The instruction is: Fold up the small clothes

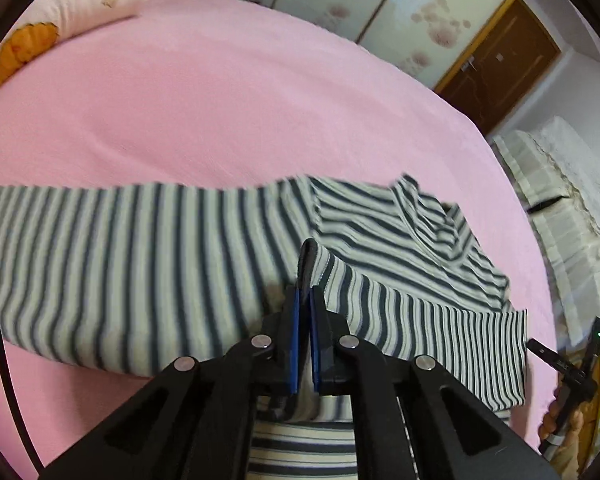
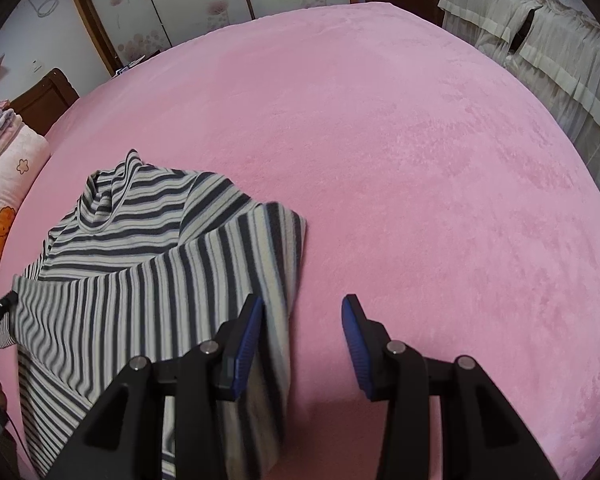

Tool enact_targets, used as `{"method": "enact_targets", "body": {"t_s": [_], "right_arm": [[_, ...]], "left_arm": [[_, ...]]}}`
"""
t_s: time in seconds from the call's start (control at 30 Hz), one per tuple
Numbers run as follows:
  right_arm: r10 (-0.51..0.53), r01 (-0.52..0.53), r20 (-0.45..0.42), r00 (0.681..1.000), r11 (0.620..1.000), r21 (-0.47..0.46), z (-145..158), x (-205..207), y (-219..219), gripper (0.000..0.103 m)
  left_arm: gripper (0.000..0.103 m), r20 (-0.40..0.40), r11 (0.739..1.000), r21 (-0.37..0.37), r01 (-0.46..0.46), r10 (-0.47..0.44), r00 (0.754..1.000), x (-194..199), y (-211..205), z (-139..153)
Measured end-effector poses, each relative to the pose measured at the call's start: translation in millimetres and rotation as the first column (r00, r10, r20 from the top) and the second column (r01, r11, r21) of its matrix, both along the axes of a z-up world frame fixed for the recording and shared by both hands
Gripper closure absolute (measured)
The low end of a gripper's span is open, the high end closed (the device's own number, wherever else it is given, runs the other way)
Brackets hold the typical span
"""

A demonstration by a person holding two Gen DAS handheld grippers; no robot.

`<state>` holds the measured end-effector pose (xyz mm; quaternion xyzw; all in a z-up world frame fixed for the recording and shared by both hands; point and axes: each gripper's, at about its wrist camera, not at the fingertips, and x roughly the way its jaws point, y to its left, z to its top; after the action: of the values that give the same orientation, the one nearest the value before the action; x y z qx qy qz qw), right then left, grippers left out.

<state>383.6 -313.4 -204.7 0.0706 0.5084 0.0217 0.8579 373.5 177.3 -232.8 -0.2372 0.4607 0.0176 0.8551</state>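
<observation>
Striped top spread on pink bed w/ one sleeve already folded across, left gripper pinched shut on a fabric edge, right gripper apart & empty beside the sleeve, so prob drags the whole thing if yanked.

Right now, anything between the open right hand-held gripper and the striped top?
Nothing visible. The right hand-held gripper hangs open over bare pink blanket, with the striped top directly beside its left finger. The left hand-held gripper is shut on the top's cloth.
</observation>
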Motion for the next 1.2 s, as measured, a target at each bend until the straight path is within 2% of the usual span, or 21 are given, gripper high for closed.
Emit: {"method": "enact_targets", "body": {"t_s": [0.1, 0.3, 0.37, 0.43, 0.5, 0.63, 0.7, 0.77, 0.83, 0.9, 0.97, 1.0, 1.03, 1.1, 1.2], "right_arm": [[-0.006, 0.006, 0.003, 1.000, 1.000, 0.004, 1, 1, -2, 0.061], [-0.013, 0.014, 0.007, 1.000, 1.000, -0.005, 2, 0, -6, 0.061], [-0.016, 0.016, 0.004, 1.000, 1.000, 0.001, 2, 0, -8, 0.061], [-0.017, 0.017, -0.002, 1.000, 1.000, 0.012, 2, 2, -10, 0.061], [-0.019, 0.020, -0.010, 1.000, 0.999, 0.040, 2, 5, -13, 0.061], [-0.019, 0.020, -0.018, 1.000, 0.997, 0.074, 2, 19, -13, 0.061], [-0.013, 0.015, -0.028, 1.000, 0.997, 0.073, 0, 30, -10, 0.061], [-0.011, 0.015, -0.048, 0.999, 0.996, 0.083, -5, 41, -7, 0.061], [-0.013, 0.019, -0.072, 0.997, 0.996, 0.089, -13, 52, -3, 0.061], [-0.013, 0.022, -0.093, 0.996, 0.995, 0.092, -21, 61, 0, 0.061], [-0.008, 0.016, -0.088, 0.996, 0.996, 0.089, -26, 66, 5, 0.064], [0.006, -0.001, -0.075, 0.997, 0.997, 0.073, -26, 66, 9, 0.086], [0.012, -0.008, -0.068, 0.998, 0.998, 0.058, -25, 65, 11, 0.098], [0.005, -0.005, -0.004, 1.000, 1.000, -0.009, -15, 59, 13, 0.098], [0.010, -0.004, 0.070, 0.997, 0.996, -0.092, -6, 53, 15, 0.099]], "left_arm": [[0.100, -0.023, 1.000, -0.015, -0.017, 0.016, 1.000, 0, 9, -4], [0.100, -0.042, 0.998, 0.019, -0.056, 0.057, 0.997, 0, 12, -13], [0.099, -0.071, 0.998, 0.030, -0.059, 0.060, 0.996, 2, 10, -19], [0.098, -0.150, 0.995, 0.090, -0.048, 0.061, 0.987, 7, 3, -31], [0.098, -0.171, 0.990, 0.136, -0.039, 0.063, 0.983, 6, -4, -32], [0.095, -0.127, 0.957, 0.285, -0.060, 0.100, 0.987, -3, -20, -8], [0.095, -0.089, 0.946, 0.318, -0.062, 0.095, 0.992, -8, -31, 6], [0.093, -0.052, 0.960, 0.278, -0.021, 0.037, 0.998, -13, -52, 21], [0.089, -0.029, 0.979, 0.191, 0.077, -0.072, 0.997, -16, -84, 28], [0.087, -0.029, 0.977, 0.130, 0.169, -0.167, 0.986, -15, -117, 25], [0.086, -0.055, 0.963, 0.081, 0.258, -0.254, 0.966, -9, -154, 11], [0.086, -0.077, 0.951, 0.086, 0.298, -0.292, 0.953, -5, -173, 0], [0.086, -0.095, 0.943, 0.108, 0.315, -0.306, 0.947, -2, -185, -8], [0.086, -0.136, 0.928, 0.172, 0.330, -0.310, 0.941, 5, -204, -27], [0.086, -0.134, 0.930, 0.200, 0.308, -0.285, 0.949, 10, -204, -40]]}}
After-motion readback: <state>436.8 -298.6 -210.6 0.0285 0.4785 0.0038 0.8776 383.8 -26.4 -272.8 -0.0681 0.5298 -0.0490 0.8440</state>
